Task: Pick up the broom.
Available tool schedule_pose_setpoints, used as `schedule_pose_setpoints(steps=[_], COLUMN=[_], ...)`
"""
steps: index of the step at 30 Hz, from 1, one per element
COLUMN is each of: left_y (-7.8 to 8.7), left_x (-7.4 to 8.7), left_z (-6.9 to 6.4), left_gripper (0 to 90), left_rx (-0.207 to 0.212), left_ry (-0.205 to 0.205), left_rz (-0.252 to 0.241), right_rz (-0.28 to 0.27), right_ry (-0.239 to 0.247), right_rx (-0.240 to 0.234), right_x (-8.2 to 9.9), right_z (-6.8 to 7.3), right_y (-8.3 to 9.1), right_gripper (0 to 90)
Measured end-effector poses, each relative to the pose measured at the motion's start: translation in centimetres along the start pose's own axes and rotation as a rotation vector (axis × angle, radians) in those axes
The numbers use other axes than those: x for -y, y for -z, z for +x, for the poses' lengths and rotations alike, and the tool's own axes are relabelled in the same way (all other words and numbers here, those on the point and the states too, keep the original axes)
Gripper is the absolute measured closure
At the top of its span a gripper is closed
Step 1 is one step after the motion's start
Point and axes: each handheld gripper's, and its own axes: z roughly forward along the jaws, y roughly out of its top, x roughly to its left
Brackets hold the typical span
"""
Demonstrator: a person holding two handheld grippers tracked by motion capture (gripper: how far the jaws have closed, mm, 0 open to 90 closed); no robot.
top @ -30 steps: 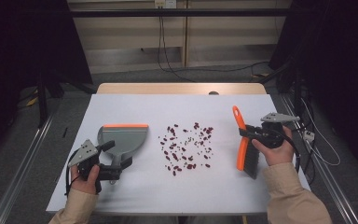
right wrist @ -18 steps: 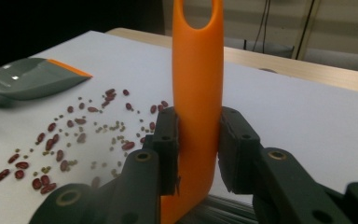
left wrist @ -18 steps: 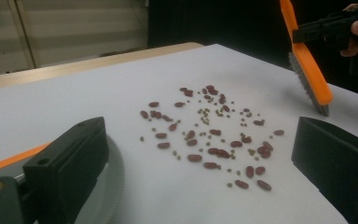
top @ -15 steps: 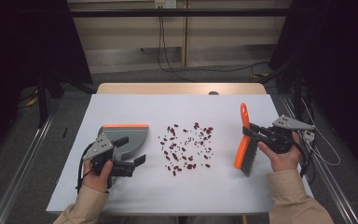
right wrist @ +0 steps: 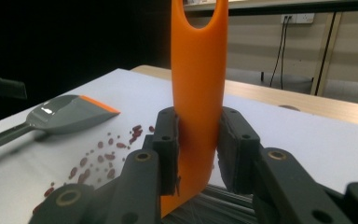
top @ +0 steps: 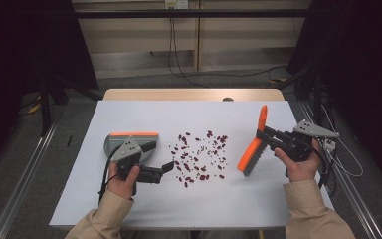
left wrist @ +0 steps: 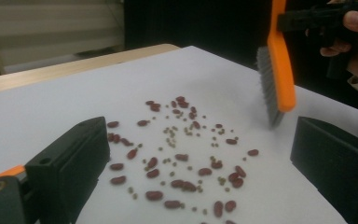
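Beneath the left tongs (top: 168,166), spread apart, the dustpan (top: 129,141) hides; right tongs (top: 261,136) clamp the brush (top: 252,148).

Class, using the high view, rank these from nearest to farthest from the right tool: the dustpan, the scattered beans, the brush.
1. Brush: clamped in the right tool itself, right side.
2. Scattered beans: table centre, left of the brush.
3. Dustpan: far left, by the left tool.

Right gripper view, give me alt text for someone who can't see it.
The right claw clamps an upright orange brush handle. Beyond it on the white table lie scattered red beans and a grey dustpan with an orange lip.
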Motion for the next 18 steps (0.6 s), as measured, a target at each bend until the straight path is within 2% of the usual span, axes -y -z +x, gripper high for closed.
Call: schedule_pose_setpoints(steps=[5,11,13,16,18], left_y=[-1.9,-4.4,-5.3,-6.9,-7.9], left_x=[-0.5,-0.8,-1.0,-1.3,-1.4], left_z=[-0.8,-1.6,-1.9,-2.7,-3.1], left_gripper=[5.1,5.7,6.9,8.6,13.4], left_rx=[0.033,0.107,0.12,0.129,0.132], left_ry=[-0.004,-0.004,-0.001,-0.004,-0.01], left_rz=[0.017,0.026,0.032,0.078,0.095], right_rz=[-0.018,-0.027,-0.028,-0.025,-0.022], right_ry=[0.008,0.006,0.004,0.007,0.017], right_rx=[-0.015,-0.042,-0.048,-0.062,-0.069], right_x=[-0.7,-1.4,-1.6,-1.9,-2.1], right_z=[0.5,1.2,1.5,1.9,2.2], right_y=[-0.5,-1.4,-1.8,-2.4,-2.9], right_gripper=[70.3,70.3,70.3,70.4,70.3])
